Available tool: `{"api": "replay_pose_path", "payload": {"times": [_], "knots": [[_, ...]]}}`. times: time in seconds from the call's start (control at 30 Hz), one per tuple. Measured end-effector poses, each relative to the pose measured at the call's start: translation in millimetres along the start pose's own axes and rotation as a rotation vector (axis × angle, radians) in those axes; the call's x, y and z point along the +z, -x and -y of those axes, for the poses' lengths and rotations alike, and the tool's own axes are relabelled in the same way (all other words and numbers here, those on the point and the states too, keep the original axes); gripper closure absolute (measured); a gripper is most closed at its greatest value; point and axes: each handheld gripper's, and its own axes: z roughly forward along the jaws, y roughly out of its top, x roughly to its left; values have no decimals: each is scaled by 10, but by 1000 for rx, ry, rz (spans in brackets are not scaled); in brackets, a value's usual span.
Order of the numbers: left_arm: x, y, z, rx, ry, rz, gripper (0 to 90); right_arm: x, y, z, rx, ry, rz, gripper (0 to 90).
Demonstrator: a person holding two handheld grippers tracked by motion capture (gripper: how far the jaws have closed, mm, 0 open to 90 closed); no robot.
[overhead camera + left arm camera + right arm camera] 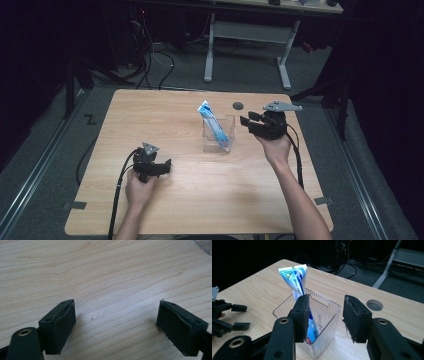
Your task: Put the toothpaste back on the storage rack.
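Beside the clear cup (219, 134) holding a toothpaste tube (214, 125): right claw (246, 120) half-open, empty; left claw (167, 167) wide, empty.

The left gripper (167, 165) is black, with a small grey three-cornered plate on top and a black cable trailing from its rear. Its two jaws are blocky, faced with dark pads, with small screw holes on top and a brass-ringed pivot hole. The right gripper (243, 120) is black too, with a longer grey plate, a black cable and frayed pads. Both forearms are bare, without sleeves.
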Motion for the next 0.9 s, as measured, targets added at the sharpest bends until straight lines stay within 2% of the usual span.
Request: {"api": "replay_pose_path", "payload": {"times": [0.33, 0.53, 0.9], "knots": [[0, 0, 0, 0, 0, 0, 160, -89, -13, -8, -3, 15, -1, 559], [0, 0, 0, 0, 0, 0, 161, -131, -53, -7, -29, 7, 8, 557], [0, 0, 0, 0, 0, 0, 161, -202, -54, 14, -24, 13, 3, 557]]}}
